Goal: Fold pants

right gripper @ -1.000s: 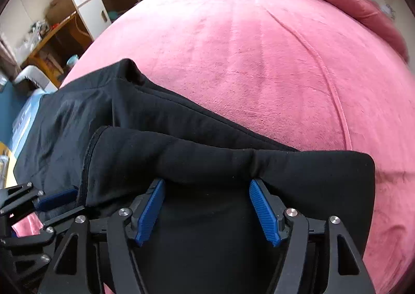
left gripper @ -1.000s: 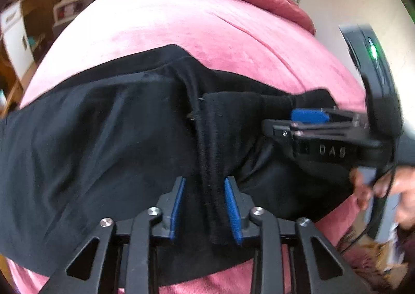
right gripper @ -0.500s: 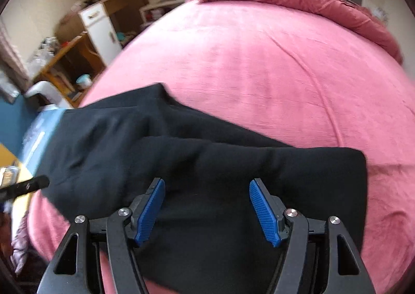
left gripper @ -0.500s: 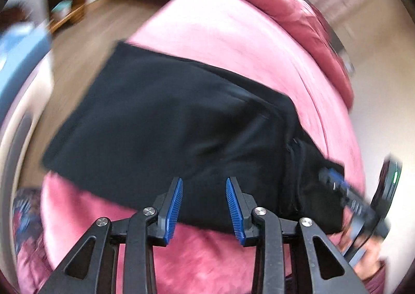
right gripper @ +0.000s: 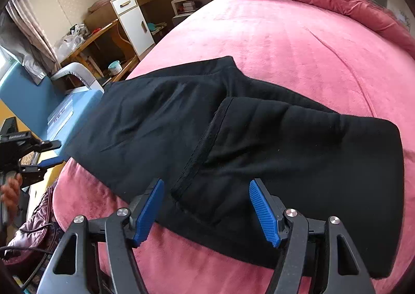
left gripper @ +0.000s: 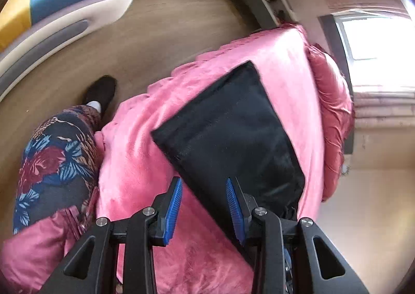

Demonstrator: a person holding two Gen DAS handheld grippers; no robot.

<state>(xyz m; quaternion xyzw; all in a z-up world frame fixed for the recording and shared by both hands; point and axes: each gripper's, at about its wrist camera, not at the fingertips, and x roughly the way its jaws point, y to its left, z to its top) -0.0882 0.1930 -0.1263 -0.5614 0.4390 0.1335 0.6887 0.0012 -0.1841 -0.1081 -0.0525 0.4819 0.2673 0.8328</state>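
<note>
You are wearing floral trousers point(left gripper: 52, 164), a black shoe point(left gripper: 101, 91), and holding black grippers with blue ribbed pads point(right gripper: 262, 213).

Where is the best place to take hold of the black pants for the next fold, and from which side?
Probably the free leg end of the black pants, on the left in the right wrist view. It lies flat and reaches the edge of the pink bed, so coming from that open side looks easiest. The other end is already folded over.
</note>
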